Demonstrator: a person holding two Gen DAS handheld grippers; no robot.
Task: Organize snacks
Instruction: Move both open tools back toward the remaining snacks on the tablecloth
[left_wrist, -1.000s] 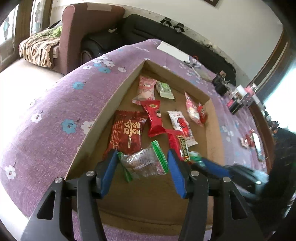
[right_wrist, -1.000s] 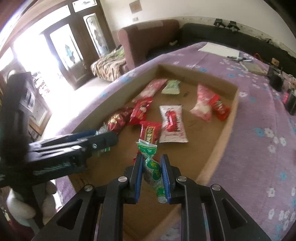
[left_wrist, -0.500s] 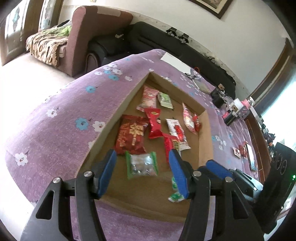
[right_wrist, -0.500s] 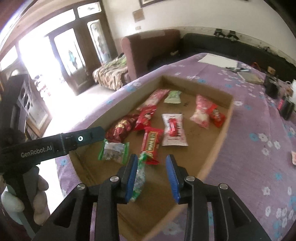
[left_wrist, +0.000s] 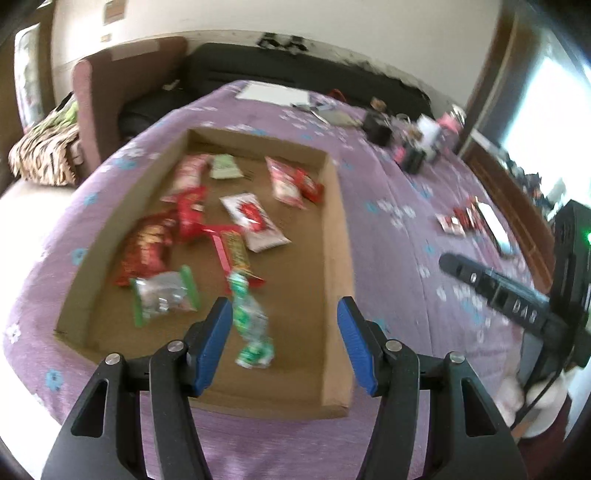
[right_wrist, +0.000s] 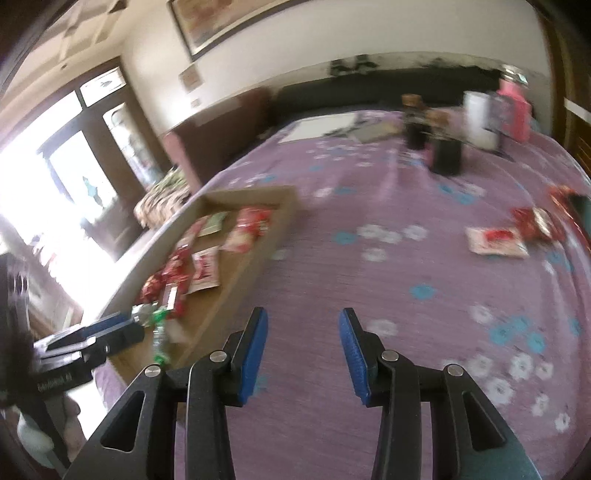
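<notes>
Left wrist view: your left gripper (left_wrist: 283, 332) hangs empty, fingers apart, over the cardboard tray (left_wrist: 334, 236); your right gripper (right_wrist: 302, 350) is opening, nothing between.

1. We're holding the left gripper (left_wrist: 283, 339) angled down, blue pads apart w/ nothing between.
2. We're opening the right gripper (right_wrist: 302, 352), jaws widening, empty, also tilting down.
3. Both views are blurring.
</notes>
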